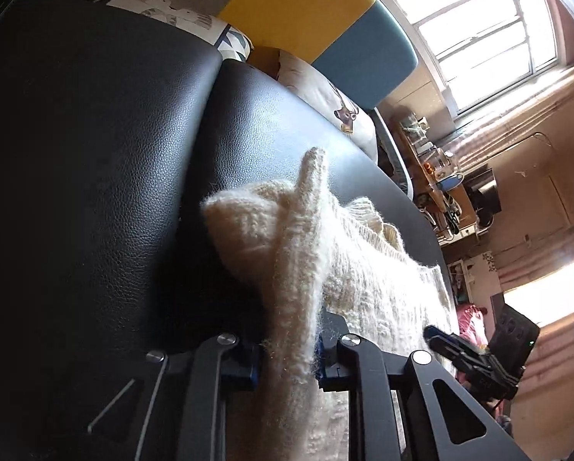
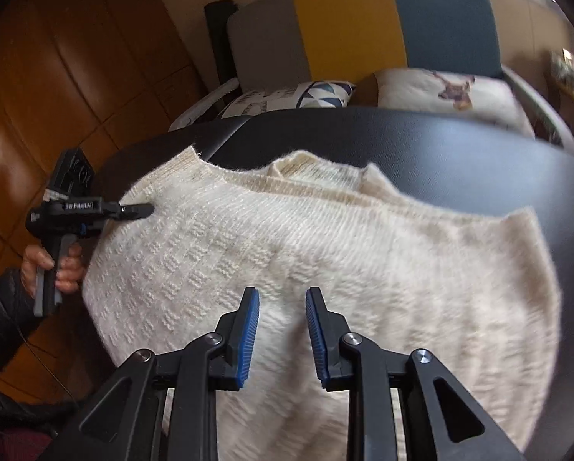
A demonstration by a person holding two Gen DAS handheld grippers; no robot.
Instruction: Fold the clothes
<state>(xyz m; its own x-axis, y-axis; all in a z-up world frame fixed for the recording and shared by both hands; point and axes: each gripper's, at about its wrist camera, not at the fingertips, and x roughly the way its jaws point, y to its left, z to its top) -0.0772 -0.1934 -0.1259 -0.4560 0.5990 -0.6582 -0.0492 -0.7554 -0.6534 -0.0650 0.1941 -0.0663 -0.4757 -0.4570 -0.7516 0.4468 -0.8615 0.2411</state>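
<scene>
A cream knit sweater (image 2: 325,238) lies spread on a black padded surface (image 2: 440,142). In the left wrist view, my left gripper (image 1: 287,349) is shut on a raised fold of the sweater (image 1: 298,238), which stands up between its blue pads. From the right wrist view, that left gripper (image 2: 144,211) sits at the sweater's left edge, held by a hand (image 2: 62,269). My right gripper (image 2: 282,299) hovers over the sweater's near part with its blue pads apart and nothing pinched. The right gripper's tip (image 1: 432,334) also shows at the sweater's far side.
Beyond the black surface (image 1: 114,153) stand two printed cushions (image 2: 440,92) and a chair back in grey, yellow and blue (image 2: 344,27). A wooden floor (image 2: 56,77) lies to the left. A cluttered desk (image 1: 440,176) and a bright window (image 1: 478,30) are at the right.
</scene>
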